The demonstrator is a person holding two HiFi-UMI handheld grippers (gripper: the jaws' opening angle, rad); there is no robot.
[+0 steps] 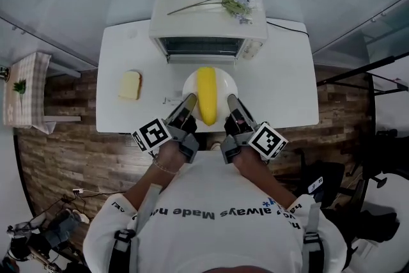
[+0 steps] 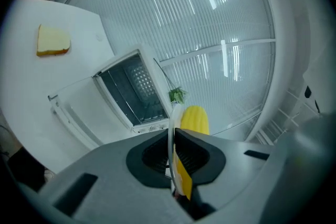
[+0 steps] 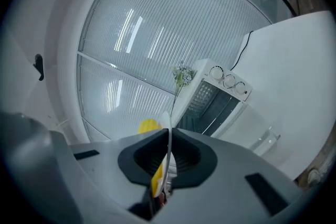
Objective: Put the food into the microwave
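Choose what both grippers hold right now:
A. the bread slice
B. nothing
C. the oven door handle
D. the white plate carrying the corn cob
D: the left gripper and right gripper are each shut on the white plate at its rim, the corn cob lying on it; the bread slice sits apart on the table.

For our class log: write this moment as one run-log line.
left gripper: shut on plate; right gripper: shut on plate; corn: on plate; microwave: open
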